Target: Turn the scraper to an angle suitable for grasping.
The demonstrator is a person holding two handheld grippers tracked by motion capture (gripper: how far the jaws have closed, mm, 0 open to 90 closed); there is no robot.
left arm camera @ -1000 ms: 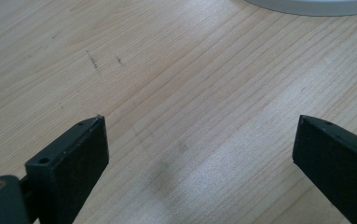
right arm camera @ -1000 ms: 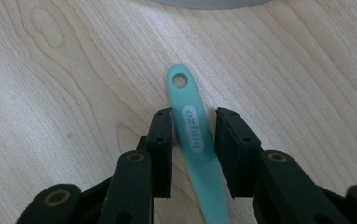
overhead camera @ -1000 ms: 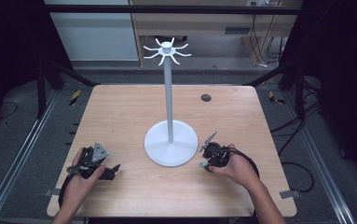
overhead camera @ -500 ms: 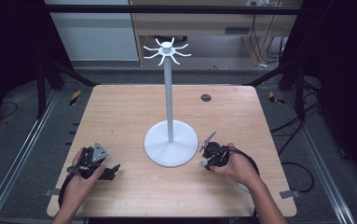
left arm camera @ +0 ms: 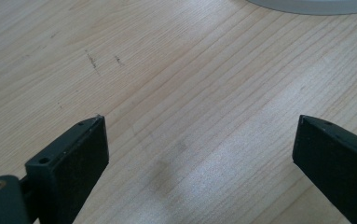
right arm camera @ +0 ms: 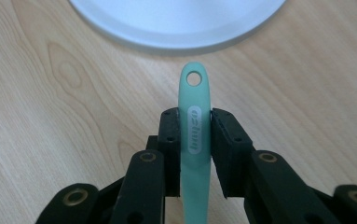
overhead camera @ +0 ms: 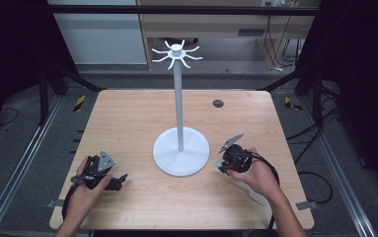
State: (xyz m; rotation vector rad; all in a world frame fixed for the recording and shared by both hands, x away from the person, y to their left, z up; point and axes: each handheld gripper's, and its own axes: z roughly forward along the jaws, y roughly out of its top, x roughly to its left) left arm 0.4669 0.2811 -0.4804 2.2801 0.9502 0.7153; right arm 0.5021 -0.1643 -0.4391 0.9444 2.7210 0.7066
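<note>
The right gripper (right arm camera: pixel 194 140) has its jaws closed tight on the mint-green handle (right arm camera: pixel 194 135) of a small utensil, whose end with its hanging hole (right arm camera: pixel 194 79) juts out past the jaw tips toward the round white base (right arm camera: pixel 176 23) of the hook stand. In the high view that gripper (overhead camera: pixel 224 163) sits at about 4 o'clock from the stand's base (overhead camera: pixel 180 151), just beside its rim, low over the wooden table (overhead camera: pixel 127 118). The left gripper (overhead camera: pixel 117 178) rests at about 8 o'clock from the base, well apart from it; in its own view the jaws stand wide with only bare wood between them.

The step in hand looks like the carry: the utensil is secured and ready to go up to the stand. What kind of utensil it is I cannot tell, since its working end is hidden behind the jaws. The next move calls for lifting the right gripper up along the pole (overhead camera: pixel 178 98) to the ring of hooks (overhead camera: pixel 176 51) at the top, then turning the handle so the hole lines up with one prong and slides onto it. The hole is small, so fine aim matters.
</note>
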